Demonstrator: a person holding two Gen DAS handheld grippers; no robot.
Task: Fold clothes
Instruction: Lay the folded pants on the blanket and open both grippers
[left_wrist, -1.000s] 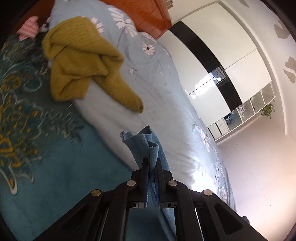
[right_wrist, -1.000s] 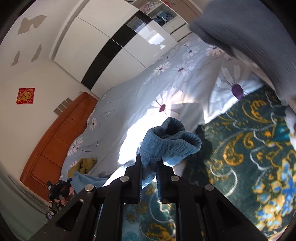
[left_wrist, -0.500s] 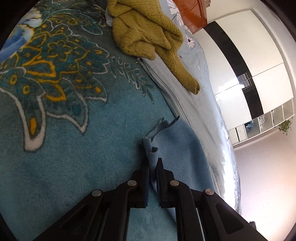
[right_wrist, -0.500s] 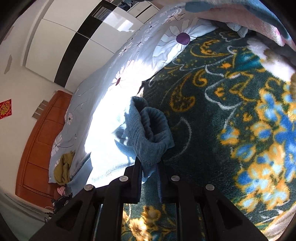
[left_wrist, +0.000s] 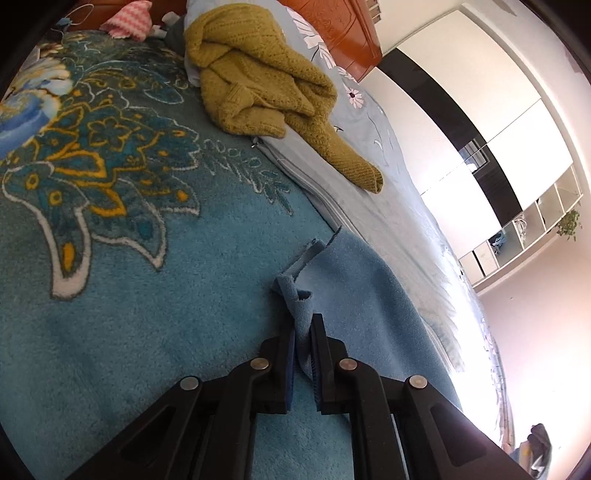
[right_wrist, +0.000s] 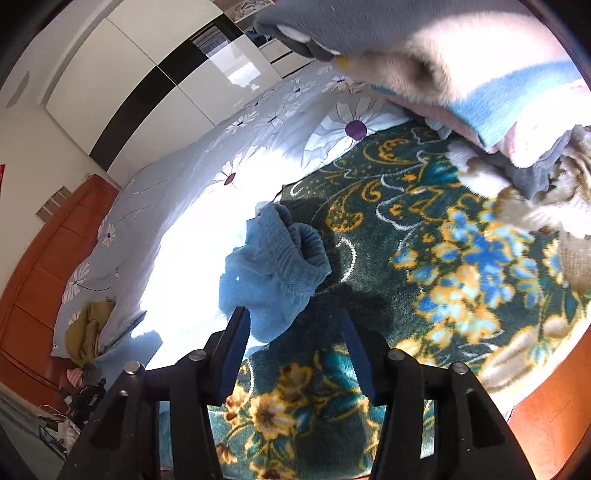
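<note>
The left claw (left_wrist: 303, 343) pinches a corner of the blue garment (left_wrist: 354, 291), which lies spread on the patterned blanket (left_wrist: 110, 258) on the bed. The right claw (right_wrist: 295, 354) stands released, its bunched cuff (right_wrist: 280, 258) dropped. Pulling with one side could drag the fold crooked.

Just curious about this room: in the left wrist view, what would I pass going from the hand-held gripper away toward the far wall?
Left hand-held gripper → blue garment → mustard knitted sweater → wooden headboard.
</note>
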